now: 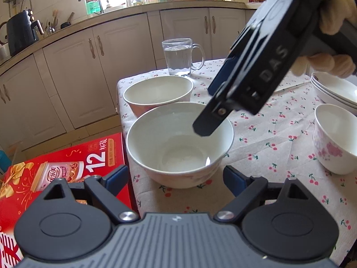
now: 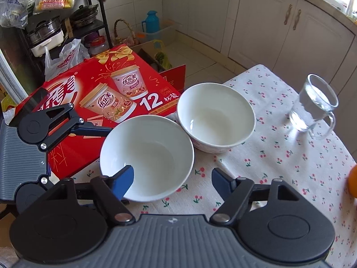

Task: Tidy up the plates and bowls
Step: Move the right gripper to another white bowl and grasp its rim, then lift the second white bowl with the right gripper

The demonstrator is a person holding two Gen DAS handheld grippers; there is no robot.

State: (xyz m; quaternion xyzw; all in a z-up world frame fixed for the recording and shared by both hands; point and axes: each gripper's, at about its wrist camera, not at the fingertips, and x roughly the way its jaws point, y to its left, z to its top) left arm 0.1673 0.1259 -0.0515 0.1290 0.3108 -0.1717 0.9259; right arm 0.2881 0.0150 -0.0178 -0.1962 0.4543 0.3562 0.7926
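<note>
Altogether three bowls [image 1: 179, 144] [image 1: 158, 95] [image 1: 333, 144], one mug [image 1: 178, 57].

A table covered with a white cherry-print cloth [image 1: 256, 147] carries the dishes. Directly ahead of the left gripper [image 1: 176, 178] sits a white bowl [image 1: 178, 145] – a second white bowl [image 1: 158, 93] touches it just beyond. Farther off stands a glass mug of water [image 1: 179, 57]. To that gripper's right: a floral bowl [image 1: 334, 143], then stacked white plates [image 1: 334, 91] behind it
</note>
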